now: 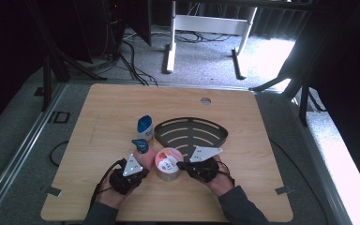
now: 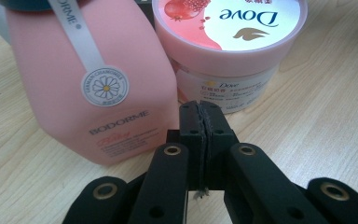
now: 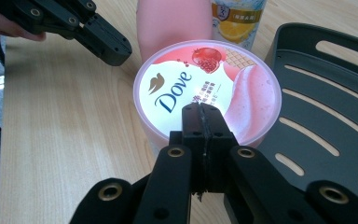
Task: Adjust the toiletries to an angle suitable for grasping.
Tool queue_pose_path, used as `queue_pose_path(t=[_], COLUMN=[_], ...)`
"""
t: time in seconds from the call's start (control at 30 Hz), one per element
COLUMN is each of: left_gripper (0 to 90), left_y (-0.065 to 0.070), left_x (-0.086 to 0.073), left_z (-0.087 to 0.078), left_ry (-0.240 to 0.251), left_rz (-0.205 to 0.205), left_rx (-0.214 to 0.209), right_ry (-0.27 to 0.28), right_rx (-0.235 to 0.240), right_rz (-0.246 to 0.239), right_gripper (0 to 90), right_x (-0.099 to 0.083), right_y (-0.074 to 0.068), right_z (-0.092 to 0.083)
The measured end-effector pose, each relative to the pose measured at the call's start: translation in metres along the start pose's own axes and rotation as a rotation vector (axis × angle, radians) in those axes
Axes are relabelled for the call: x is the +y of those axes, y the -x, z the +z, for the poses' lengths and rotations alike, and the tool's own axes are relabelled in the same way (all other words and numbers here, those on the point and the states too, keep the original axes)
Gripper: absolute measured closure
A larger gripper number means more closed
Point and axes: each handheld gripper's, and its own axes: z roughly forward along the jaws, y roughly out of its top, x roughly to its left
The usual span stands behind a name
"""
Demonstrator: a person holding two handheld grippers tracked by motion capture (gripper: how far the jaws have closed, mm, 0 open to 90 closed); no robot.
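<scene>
on my worktop (image 1: 103, 112) i count four kinds of goods. one pink bottle (image 2: 98, 79) with a daisy sticker. one round tub (image 3: 207, 88) with a pink lid. one tube (image 1: 145, 129) with a blue cap, standing upright. one black slotted tray (image 1: 191, 132). i carry two grippers, one in each hand: my left gripper (image 2: 200, 112) and my right gripper (image 3: 201, 114), each with two black jaws, so four jaws in all. one small round hole (image 1: 206, 101) sits in the worktop's far edge.
</scene>
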Motion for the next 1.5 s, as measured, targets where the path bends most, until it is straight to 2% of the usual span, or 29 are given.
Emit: queue_pose_path(t=[0.57, 1.23, 1.37, 1.5], left_gripper=[88.8, 88.2, 88.2, 88.2], left_y=[0.007, 0.019, 0.024, 0.033], left_x=[0.004, 0.009, 0.012, 0.018], left_z=[0.01, 0.022, 0.024, 0.028], left_ry=[0.003, -0.002, 0.008, 0.005], left_rz=[0.011, 0.04, 0.046, 0.078], left_rx=[-0.029, -0.057, -0.089, -0.118], right_ry=[-0.005, -0.016, -0.026, -0.03], right_rx=[0.034, 0.069, 0.068, 0.062], right_rz=[0.011, 0.004, -0.007, -0.003], right_gripper=[90.0, 90.0, 90.0, 90.0], right_x=[-0.009, -0.025, -0.028, -0.034], right_y=[-0.002, -0.013, -0.015, -0.015], right_z=[-0.013, -0.036, -0.042, -0.051])
